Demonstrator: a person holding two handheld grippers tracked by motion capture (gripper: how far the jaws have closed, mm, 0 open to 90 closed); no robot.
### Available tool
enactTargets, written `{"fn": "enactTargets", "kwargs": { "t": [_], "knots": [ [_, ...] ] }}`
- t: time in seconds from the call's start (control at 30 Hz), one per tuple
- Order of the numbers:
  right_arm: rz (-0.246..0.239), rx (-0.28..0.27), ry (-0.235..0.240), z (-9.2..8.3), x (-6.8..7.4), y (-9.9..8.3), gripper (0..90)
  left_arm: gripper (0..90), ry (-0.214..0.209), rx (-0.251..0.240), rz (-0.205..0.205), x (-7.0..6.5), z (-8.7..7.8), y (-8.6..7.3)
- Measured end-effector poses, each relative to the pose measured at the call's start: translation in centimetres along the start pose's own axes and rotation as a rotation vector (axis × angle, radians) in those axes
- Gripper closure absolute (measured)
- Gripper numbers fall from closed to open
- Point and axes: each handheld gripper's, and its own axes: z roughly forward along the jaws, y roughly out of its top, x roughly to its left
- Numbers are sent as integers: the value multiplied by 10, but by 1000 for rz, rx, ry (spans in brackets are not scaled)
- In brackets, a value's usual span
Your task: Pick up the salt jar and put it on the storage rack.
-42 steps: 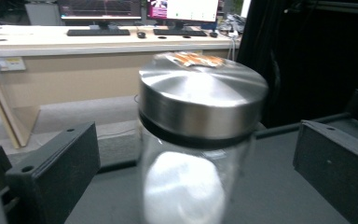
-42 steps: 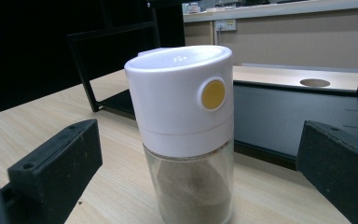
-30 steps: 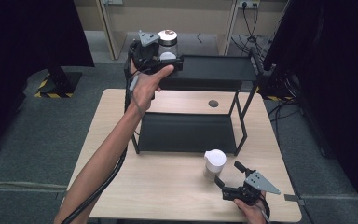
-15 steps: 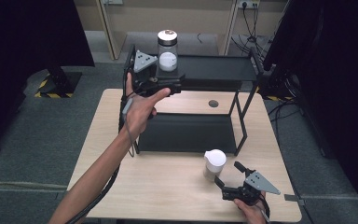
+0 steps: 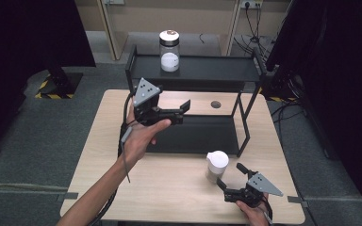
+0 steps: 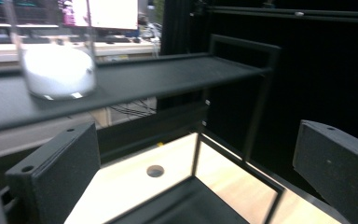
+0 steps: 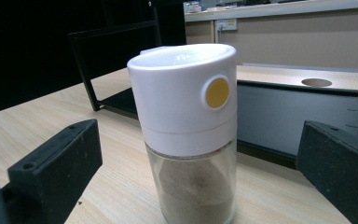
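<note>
A clear glass jar (image 5: pixel 169 51) with a black lid and white powder inside stands alone on the top shelf (image 5: pixel 217 70) of a black rack. My left gripper (image 5: pixel 181 112) hovers open and empty over the table, in front of and below that shelf. In the left gripper view the jar (image 6: pixel 58 63) sits up at the left on the shelf, beyond my open left gripper (image 6: pixel 196 177). A glass shaker (image 5: pixel 216 165) with a white cap stands on the table near the front. My right gripper (image 5: pixel 231 177) is open just before it. The shaker (image 7: pixel 189 126) stands between the open jaws of my right gripper (image 7: pixel 193 186), untouched.
The rack's lower shelf (image 5: pixel 202 134) lies on the wooden table (image 5: pixel 169 188), with a thin black post (image 5: pixel 242 125) at its front right. A round hole (image 5: pixel 215 104) is in the tabletop behind it. Dark screens stand at both sides.
My left gripper has let go of the jar on the top shelf and drawn back and down toward the person. The right gripper and shaker have stayed put.
</note>
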Motion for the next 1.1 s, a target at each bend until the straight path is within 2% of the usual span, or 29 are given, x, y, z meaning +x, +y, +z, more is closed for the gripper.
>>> {"fn": "enactTargets", "kwargs": {
  "t": [0.27,0.33,0.43,0.53,0.93,1.1],
  "knots": [
    [1,2,2,1,0,0,4,0,-47,-13,21,-4,-8,-29],
    [0,3,3,1,0,0,4,0,-66,-6,7,-3,-10,-37],
    [-1,1,4,1,0,0,4,0,-65,-5,33,-6,-12,-47],
    [-1,2,3,1,0,0,4,0,-77,-9,28,-6,-14,-56],
    [-2,2,3,1,0,0,4,0,-107,-11,76,-13,-20,-94],
    [-3,3,4,1,0,0,4,0,-115,-20,61,-14,-23,-113]
  ]
}}
